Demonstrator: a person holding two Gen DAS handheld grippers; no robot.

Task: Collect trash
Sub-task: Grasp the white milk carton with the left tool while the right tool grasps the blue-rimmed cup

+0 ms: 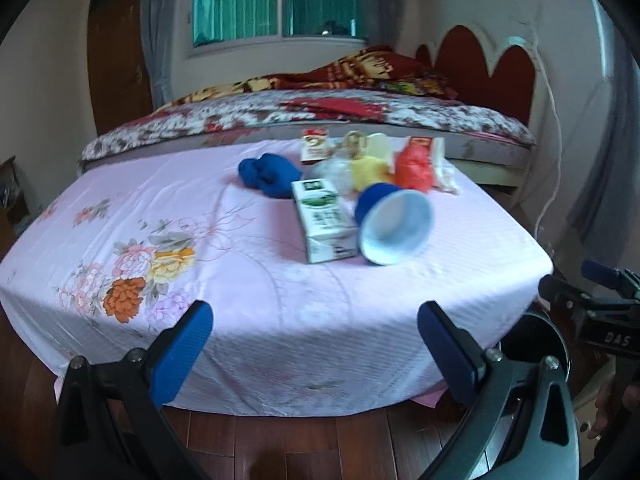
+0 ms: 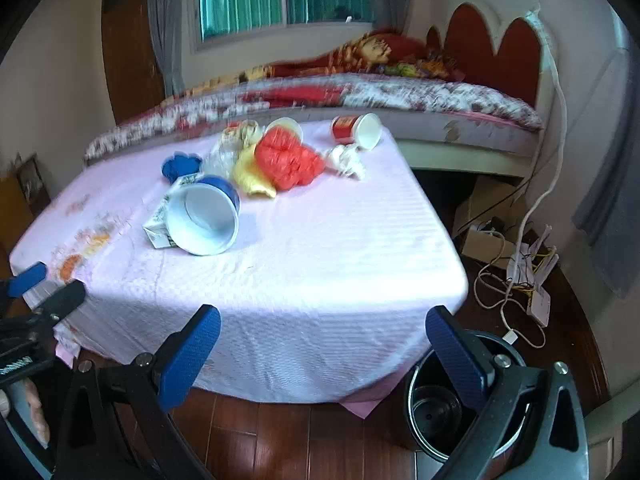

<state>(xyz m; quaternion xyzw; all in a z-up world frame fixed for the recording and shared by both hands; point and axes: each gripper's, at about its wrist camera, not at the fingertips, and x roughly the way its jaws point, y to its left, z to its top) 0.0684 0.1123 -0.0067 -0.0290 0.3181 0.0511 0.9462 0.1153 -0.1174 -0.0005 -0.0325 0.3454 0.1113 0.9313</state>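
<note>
Clearly both grippers' fingers, left (image 1: 316,354) and right (image 2: 326,356), are spread, holding nothing. That blue cup (image 2: 206,216) looks light and crushable; pinch its rim gently.

Bench (image 1: 280,320): draped in a pink flower-printed cloth (image 1: 132,272) hanging over its edges. Lying on it, grouped at the far right part:
- blue cup (image 2: 204,216) on its side, white inside showing
- white-and-green carton (image 1: 324,220) flat, just beside the cup
- crumpled blue bag (image 1: 266,174)
- yellow bag (image 2: 250,174) and red-orange bag (image 2: 288,160), touching
- clear wrapper (image 2: 222,158)
- red paper cup (image 2: 356,130) on its side near the far edge
- white crumpled scrap (image 2: 348,160)
- red-and-white packet (image 1: 314,146)

Wooden floor (image 2: 288,440): dark bin (image 2: 436,408) just beside the bench corner; cables (image 2: 508,292) and boxes at the right
</note>
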